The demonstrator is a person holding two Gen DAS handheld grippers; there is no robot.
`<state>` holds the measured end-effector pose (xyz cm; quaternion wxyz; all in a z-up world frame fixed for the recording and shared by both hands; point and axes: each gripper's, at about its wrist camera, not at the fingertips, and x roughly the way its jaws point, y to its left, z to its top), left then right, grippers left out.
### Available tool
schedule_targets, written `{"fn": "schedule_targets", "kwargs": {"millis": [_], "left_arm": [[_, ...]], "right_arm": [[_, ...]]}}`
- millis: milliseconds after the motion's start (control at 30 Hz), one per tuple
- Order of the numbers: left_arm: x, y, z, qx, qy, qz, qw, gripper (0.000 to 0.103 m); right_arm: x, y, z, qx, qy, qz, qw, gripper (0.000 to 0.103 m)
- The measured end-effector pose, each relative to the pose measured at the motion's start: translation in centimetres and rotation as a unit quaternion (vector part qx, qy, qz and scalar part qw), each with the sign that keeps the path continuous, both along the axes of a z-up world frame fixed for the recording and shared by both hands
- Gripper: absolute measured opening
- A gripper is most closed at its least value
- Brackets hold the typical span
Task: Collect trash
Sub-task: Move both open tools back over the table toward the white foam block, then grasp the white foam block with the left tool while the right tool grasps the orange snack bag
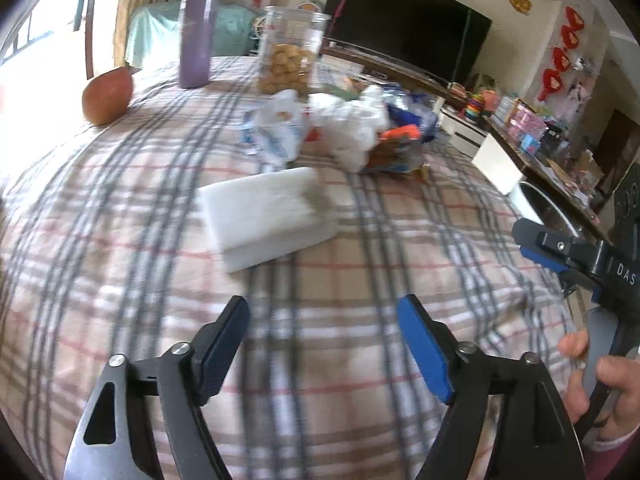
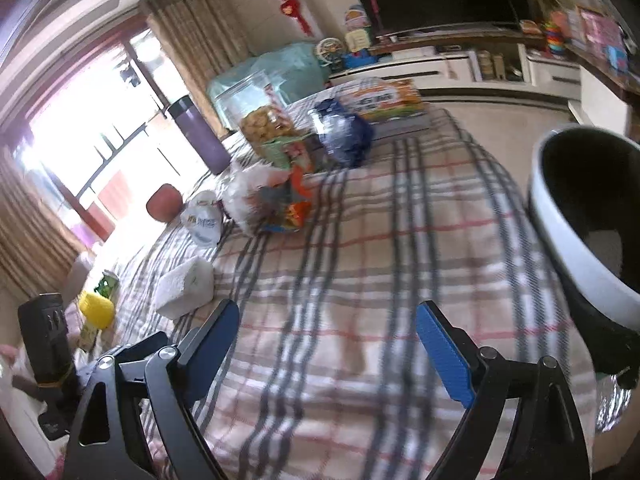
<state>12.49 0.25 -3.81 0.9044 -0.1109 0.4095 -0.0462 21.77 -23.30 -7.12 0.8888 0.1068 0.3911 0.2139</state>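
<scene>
Both hand-held grippers empty. Left hand-held gripper [image 1: 322,316] has its jaws wide, nothing between them, over bare plaid cloth on the worktop [image 1: 120,280]. Right hand-held gripper [image 2: 326,322] the same: wide, empty, over the cloth.

Landmark: trash pile [image 1: 352,136], a heap of crumpled white plastic bags and orange and blue wrappers. It sits beyond both grippers, well apart from the fingertips. White tissue pack [image 1: 268,216] lies between my left hand-held gripper and the pile. Cookie jar [image 1: 290,52] and purple flask [image 1: 196,36] stand behind the pile; leave those.

White bin [image 2: 576,216] is right of the pile, at the worktop edge.

Step, as I read it: reaching in, no grasp yet. Next: carry one gripper forward past the tissue pack, close on a loose bag, move it to the bin.
</scene>
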Motion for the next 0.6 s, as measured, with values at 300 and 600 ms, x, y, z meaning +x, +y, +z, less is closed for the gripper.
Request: {"fn": "schedule_targets", "kwargs": {"millis": [300,600], "left_arm": [[2.3,2.8,0.3,0.039,0.009,-0.003,0.9992,0.080],[5.8,2.8,-0.5,0.085,0.015,-0.059,0.9945,0.082]], "right_arm": [[2.4,3.6,-0.3,-0.028,-0.009,0.014,0.999,0.091],[4.9,5.6,-1.3,-0.034,0.005,0.023,0.999,0.091]]}}
